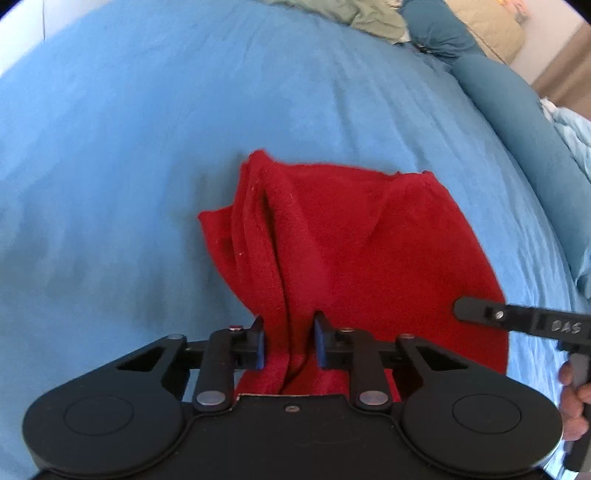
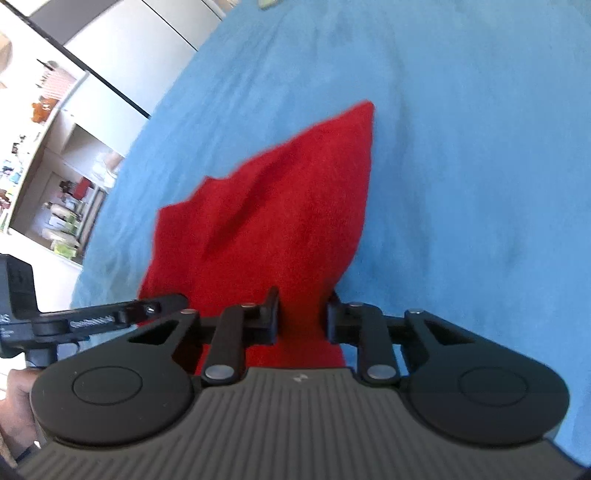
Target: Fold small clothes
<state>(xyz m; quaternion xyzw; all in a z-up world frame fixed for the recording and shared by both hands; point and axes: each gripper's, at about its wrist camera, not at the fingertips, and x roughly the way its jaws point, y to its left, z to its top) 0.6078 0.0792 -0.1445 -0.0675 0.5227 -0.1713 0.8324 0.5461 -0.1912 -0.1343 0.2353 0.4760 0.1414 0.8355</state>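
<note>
A red cloth [image 1: 332, 236] of terry-like fabric lies bunched on a blue bedsheet [image 1: 129, 147], which serves here as the reference surface. The left gripper [image 1: 289, 341] pinches a gathered, vertically creased fold at the near edge of the cloth, its blue-faced pads [image 1: 260, 349] pressing the fabric from both sides. In the right wrist view, the right gripper [image 2: 303, 319] likewise clamps a narrow bundle of the same cloth [image 2: 273, 206] at its near edge, with the fabric filling the gap between the jaws. From each pinch the cloth rises slightly, then spreads out over the sheet toward its far corners. The two grippers stand near one another over the sheet: a finger of the right gripper [image 1: 517, 319] enters the left wrist view at the cloth's right border, with the person's hand [image 1: 574, 402] on its handle. Beyond the sheet's far right edge lie teal pillows [image 1: 509, 122] and a green garment [image 1: 354, 14].
</note>
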